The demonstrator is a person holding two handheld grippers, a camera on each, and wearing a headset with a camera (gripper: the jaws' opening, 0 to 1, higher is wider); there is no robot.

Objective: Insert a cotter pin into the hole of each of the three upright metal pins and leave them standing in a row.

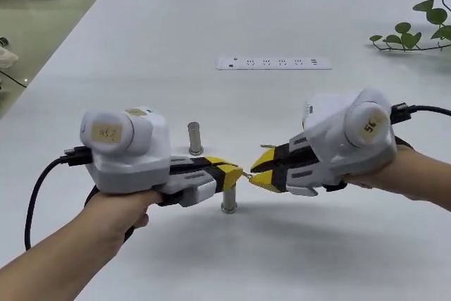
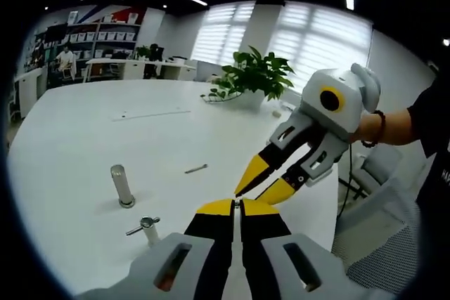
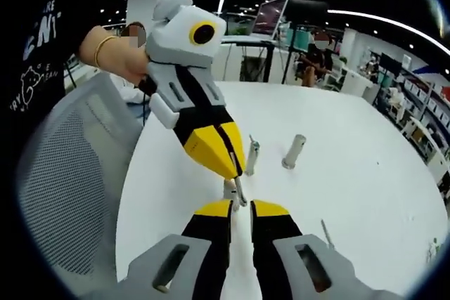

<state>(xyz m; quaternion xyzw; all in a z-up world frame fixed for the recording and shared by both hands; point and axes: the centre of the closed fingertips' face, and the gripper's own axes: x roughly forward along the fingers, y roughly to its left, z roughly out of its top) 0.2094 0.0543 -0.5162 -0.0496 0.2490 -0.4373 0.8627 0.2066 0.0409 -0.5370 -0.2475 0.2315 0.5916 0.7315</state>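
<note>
Lower middle of the head view: left tongs [image 1: 238, 171] and right tongs [image 1: 255, 176] tip to tip above the white table [image 1: 141, 33]. Left tongs pressed closed on a thin cotter pin [image 3: 238, 189], in the right gripper view slanting down toward the bottom centre. Right tongs a little open, the free end of that cotter pin in the gap between the tips; touching them or not, impossible to tell. Just below the tips in the head view, a near metal pin [image 1: 228, 201] upright; up and to the left, a far metal pin [image 1: 194, 139], upright too. Lower left of the left gripper view: near metal pin [image 2: 148, 228] with a small bar [image 2: 135, 230] across its top. Near the centre of that view, a loose cotter pin [image 2: 196, 168] flat on the table.
</note>
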